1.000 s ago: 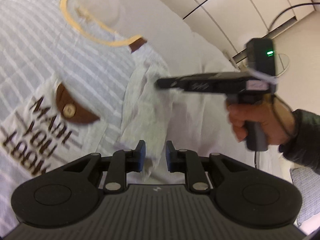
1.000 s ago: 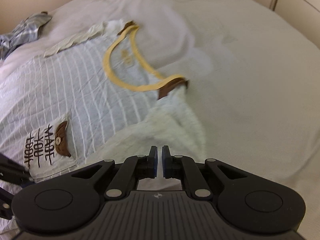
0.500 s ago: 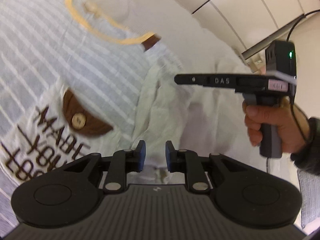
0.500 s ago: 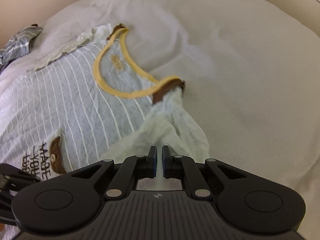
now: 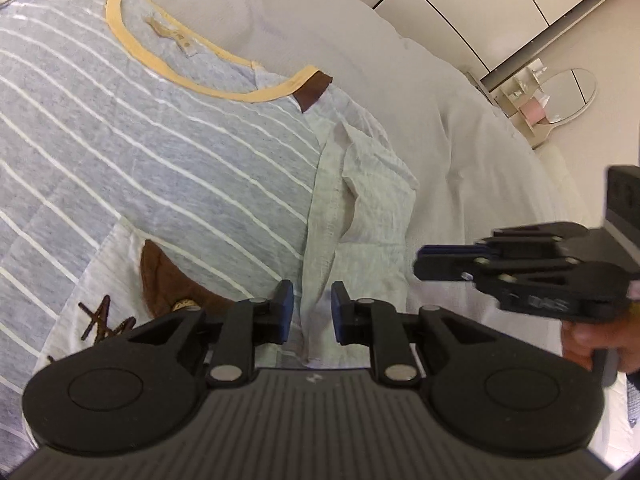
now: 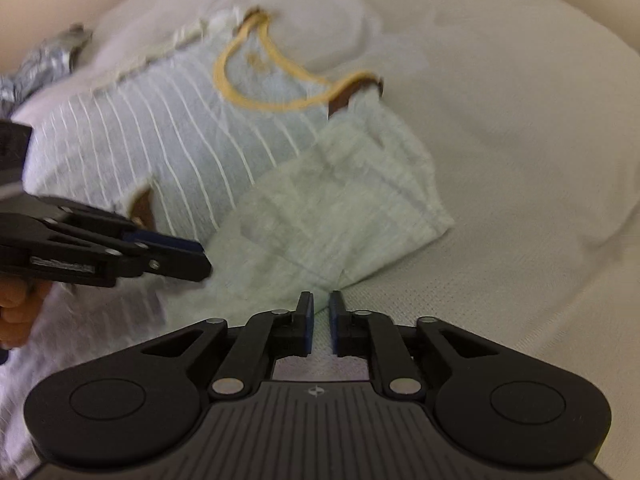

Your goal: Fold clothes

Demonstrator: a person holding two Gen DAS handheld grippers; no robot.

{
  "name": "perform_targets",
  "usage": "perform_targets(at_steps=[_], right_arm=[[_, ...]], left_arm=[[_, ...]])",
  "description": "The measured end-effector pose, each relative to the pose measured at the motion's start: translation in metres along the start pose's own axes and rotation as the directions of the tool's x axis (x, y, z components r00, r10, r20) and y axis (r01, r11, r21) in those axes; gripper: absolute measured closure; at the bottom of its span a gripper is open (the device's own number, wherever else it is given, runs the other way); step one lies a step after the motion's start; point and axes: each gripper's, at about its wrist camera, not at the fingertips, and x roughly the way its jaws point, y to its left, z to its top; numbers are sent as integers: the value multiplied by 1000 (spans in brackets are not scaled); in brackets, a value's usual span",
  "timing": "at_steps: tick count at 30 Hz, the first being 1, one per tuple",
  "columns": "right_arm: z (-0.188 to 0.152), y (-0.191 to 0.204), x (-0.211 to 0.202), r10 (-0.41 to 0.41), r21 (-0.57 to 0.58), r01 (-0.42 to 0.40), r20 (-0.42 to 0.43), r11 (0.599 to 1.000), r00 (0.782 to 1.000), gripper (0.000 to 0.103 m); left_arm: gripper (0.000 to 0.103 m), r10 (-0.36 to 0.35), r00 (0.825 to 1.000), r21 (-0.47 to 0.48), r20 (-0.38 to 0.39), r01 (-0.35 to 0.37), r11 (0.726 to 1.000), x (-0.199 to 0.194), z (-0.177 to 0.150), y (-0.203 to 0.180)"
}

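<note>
A light blue T-shirt with white stripes, a yellow collar and a brown-flapped pocket lies flat on a bed; it also shows in the right wrist view. Its pale sleeve is folded over, also in the right wrist view. My left gripper is open, its jaws on either side of the sleeve's edge seam. My right gripper has a narrow gap and holds nothing, low over the sheet just below the sleeve; it also shows in the left wrist view.
The white bed sheet spreads to the right. Grey crumpled clothing lies at the far left of the bed. Cupboard doors and a small round table stand beyond the bed.
The right gripper has dropped from above the sleeve to just below it, near the sheet, and its jaws have parted slightly. The left gripper has moved closer to the sleeve seam.
</note>
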Motion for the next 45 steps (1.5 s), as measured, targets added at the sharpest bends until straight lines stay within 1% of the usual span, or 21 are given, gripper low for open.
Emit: perform_targets(at_steps=[2, 4, 6, 8, 10, 14, 16, 18, 20, 21, 22, 23, 26, 29, 31, 34, 35, 39, 41, 43, 45], right_arm=[[-2, 10, -12, 36, 12, -37, 36, 999, 999, 90], [-11, 25, -15, 83, -9, -83, 35, 997, 996, 90], [-21, 41, -5, 113, -56, -114, -10, 992, 994, 90], [-31, 49, 11, 129, -73, -134, -69, 988, 989, 90], [-38, 48, 15, 134, -31, -137, -90, 990, 987, 90], [-41, 45, 3, 111, 7, -111, -54, 994, 992, 90], [-42, 43, -3, 99, 26, -98, -36, 995, 994, 90], [-43, 41, -9, 86, 45, -85, -18, 995, 996, 90], [-45, 40, -15, 73, 64, -73, 0, 995, 997, 90], [-45, 39, -18, 66, 74, -67, 9, 995, 998, 90], [-46, 38, -21, 59, 83, -61, 17, 995, 998, 90], [-42, 36, -21, 46, 89, -49, 32, 995, 998, 90], [-25, 33, -14, -1, 56, -4, 76, 998, 997, 90], [-2, 30, 3, -39, 11, 38, 115, 999, 993, 90], [13, 29, 18, -42, 1, 42, 122, 999, 992, 90], [30, 32, 42, -35, -28, 38, 92, 999, 995, 90], [34, 33, 43, -39, -35, 43, 99, 998, 994, 90], [39, 35, 21, -58, -15, 62, 182, 998, 982, 90], [37, 30, 15, -104, 6, 105, 202, 994, 974, 91], [37, 21, 17, -156, 45, 150, 194, 988, 969, 89], [41, 8, 28, -172, 81, 160, 163, 984, 972, 91]], left_arm=[[87, 10, 1000, 12, -4, -10, 1000, 3, 1, -1], [87, 17, 1000, 23, -3, -17, 1000, 5, 3, -4], [87, 16, 1000, 18, 5, -16, 1000, 1, 5, -4], [87, 21, 1000, 18, 17, -22, 1000, -5, 6, -5], [85, 28, 999, 1, 34, -28, 1000, -15, 5, -3], [84, 30, 999, 8, 40, -31, 999, -33, -6, -7], [84, 11, 1000, 51, 28, -12, 999, -33, -9, -15], [84, 10, 1000, 112, -3, -9, 994, -28, -12, -21], [84, 28, 999, 155, -31, -23, 988, -18, -14, -24], [84, 49, 998, 176, -47, -40, 984, -12, -15, -25], [84, 71, 996, 192, -56, -59, 980, -6, -15, -25], [84, 78, 995, 197, -59, -65, 978, -3, -16, -23], [84, 78, 995, 196, -58, -65, 979, -2, -17, -20], [84, 78, 996, 191, -52, -67, 979, -8, -19, -18], [84, 78, 996, 182, -43, -69, 981, -11, -21, -16], [84, 67, 998, 169, -16, -64, 984, -22, -22, -16], [84, 65, 998, 162, -4, -64, 985, -27, -22, -15], [83, 73, 997, 137, 30, -77, 988, -44, -23, -8], [83, 84, 996, 131, 37, -88, 987, -50, -23, -5], [83, 99, 994, 134, 43, -104, 986, -58, -24, -2], [83, 117, 992, 144, 52, -123, 982, -67, -26, -3]])
